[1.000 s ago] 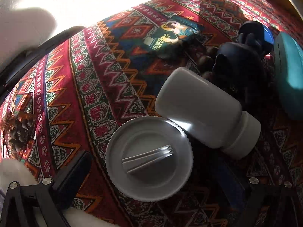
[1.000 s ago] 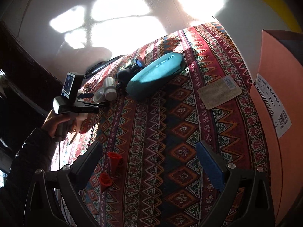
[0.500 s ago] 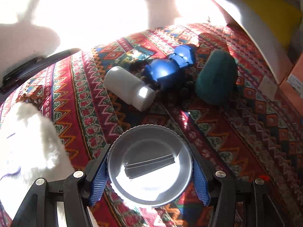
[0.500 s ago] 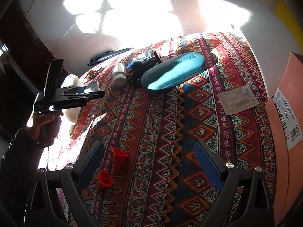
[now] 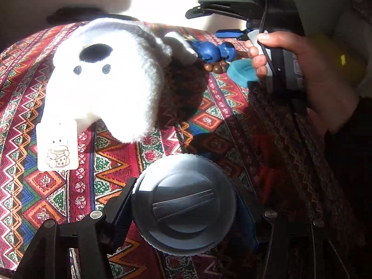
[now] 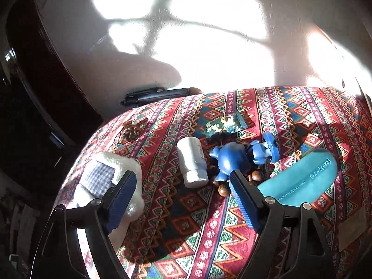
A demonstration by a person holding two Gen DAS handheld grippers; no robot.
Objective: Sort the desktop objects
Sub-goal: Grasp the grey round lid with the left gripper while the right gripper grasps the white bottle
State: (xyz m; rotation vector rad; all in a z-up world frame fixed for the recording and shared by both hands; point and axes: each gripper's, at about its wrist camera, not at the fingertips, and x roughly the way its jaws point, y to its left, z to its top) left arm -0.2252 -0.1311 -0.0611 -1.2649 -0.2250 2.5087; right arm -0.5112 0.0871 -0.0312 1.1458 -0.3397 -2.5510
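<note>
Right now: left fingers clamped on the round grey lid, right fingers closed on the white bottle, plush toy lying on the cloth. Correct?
One error. In the right wrist view the right gripper holds nothing: its fingers are closing over bare tablecloth, and the white bottle lies beyond them, untouched. The rest stands: the left gripper clamps the round grey lid, and the plush toy lies on the cloth.

Upper left: plush toy on tablecloth.
Bottom centre: lid between left gripper pads.
Upper right: figurine beside case.

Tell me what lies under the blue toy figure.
Brown wooden beads show beneath the blue toy figure, resting on the patterned cloth. The rest of the string is covered.
</note>
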